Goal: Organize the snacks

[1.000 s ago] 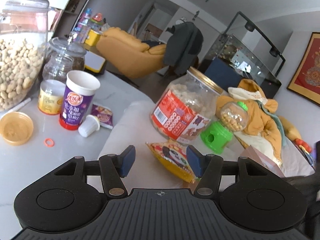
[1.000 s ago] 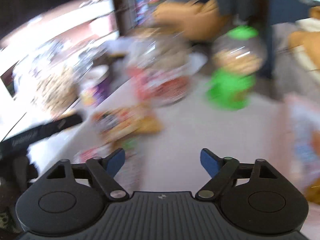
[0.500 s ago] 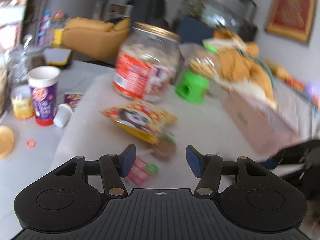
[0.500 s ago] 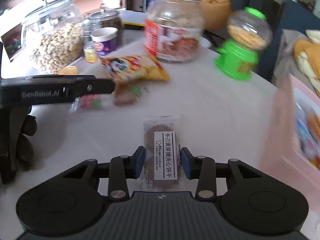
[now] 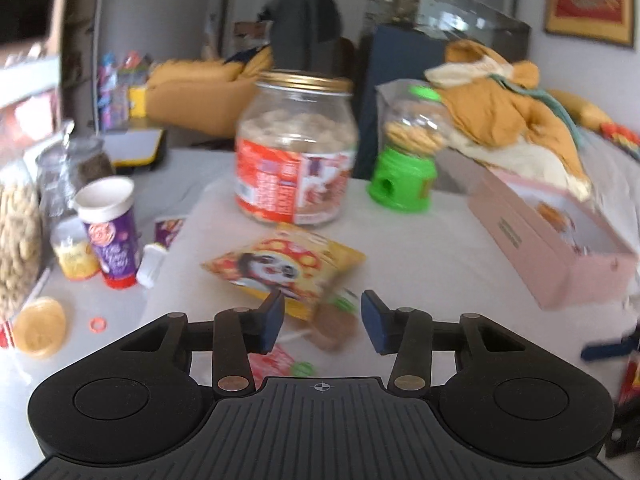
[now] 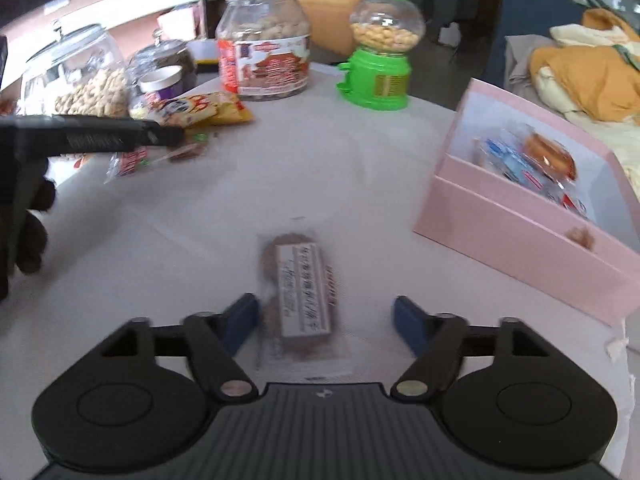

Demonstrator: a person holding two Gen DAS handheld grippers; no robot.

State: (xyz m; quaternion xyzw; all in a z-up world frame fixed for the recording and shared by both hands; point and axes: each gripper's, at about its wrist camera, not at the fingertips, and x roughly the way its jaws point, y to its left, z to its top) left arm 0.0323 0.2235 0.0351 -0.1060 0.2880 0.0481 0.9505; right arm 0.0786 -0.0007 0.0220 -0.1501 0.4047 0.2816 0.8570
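Note:
A wrapped brown biscuit packet [image 6: 301, 288] lies on the white table between my right gripper's [image 6: 325, 322] open fingers, nearer the left one. A pink box [image 6: 524, 200] holding several wrapped snacks stands to the right; it also shows in the left wrist view [image 5: 552, 240]. My left gripper [image 5: 322, 322] is open above a small brown snack [image 5: 334, 322] and a red-wrapped candy [image 5: 280, 362], just below a yellow panda snack bag [image 5: 286, 266]. The left gripper shows as a dark bar [image 6: 88, 136] in the right wrist view.
A big red-labelled jar [image 5: 296, 148], a green candy dispenser [image 5: 404, 148], a purple cup [image 5: 108, 228], a peanut jar [image 6: 76, 76] and small pots [image 5: 74, 250] stand at the back and left. Orange clothes [image 5: 508, 112] lie behind the box.
My right gripper has opened, releasing the biscuit packet, which now lies on the table. My left gripper has come down closer to the panda bag and brown snack.

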